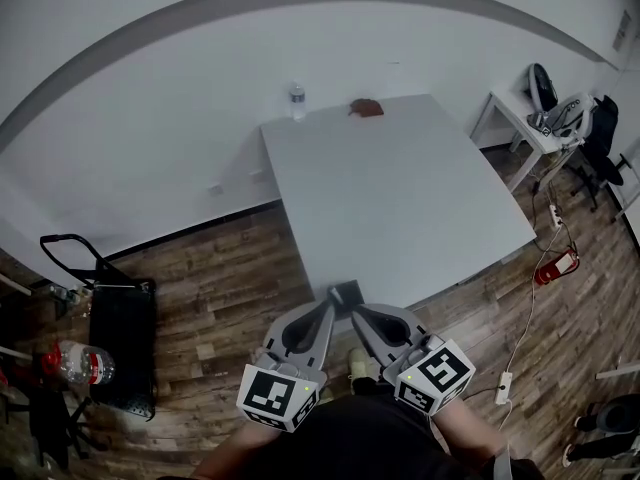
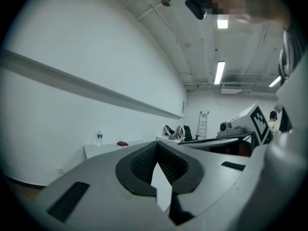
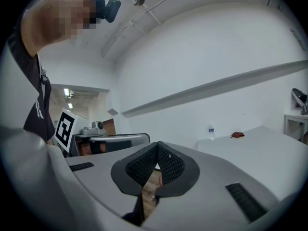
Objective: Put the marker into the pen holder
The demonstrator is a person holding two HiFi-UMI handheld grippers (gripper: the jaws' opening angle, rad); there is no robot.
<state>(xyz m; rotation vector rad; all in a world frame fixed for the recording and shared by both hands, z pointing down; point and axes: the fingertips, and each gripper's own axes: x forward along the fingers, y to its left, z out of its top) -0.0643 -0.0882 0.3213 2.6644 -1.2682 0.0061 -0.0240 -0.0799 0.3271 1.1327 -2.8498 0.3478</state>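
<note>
Your L gripper [image 2: 157,146]: jaws closed tip to tip, nothing between. Your R gripper [image 3: 157,144]: same, closed and empty. Both are held just by the near edge of the white table [image 1: 400,198]. At the far edge stand a water bottle [image 1: 297,99] and, to its right, a red-brown thing [image 1: 366,108], too small to tell. The marker I cannot make out.

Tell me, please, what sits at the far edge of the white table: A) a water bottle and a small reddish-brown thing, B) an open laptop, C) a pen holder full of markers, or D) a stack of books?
A: the water bottle stands at the far edge of the table, with a small reddish-brown thing lying a little to its right.
</note>
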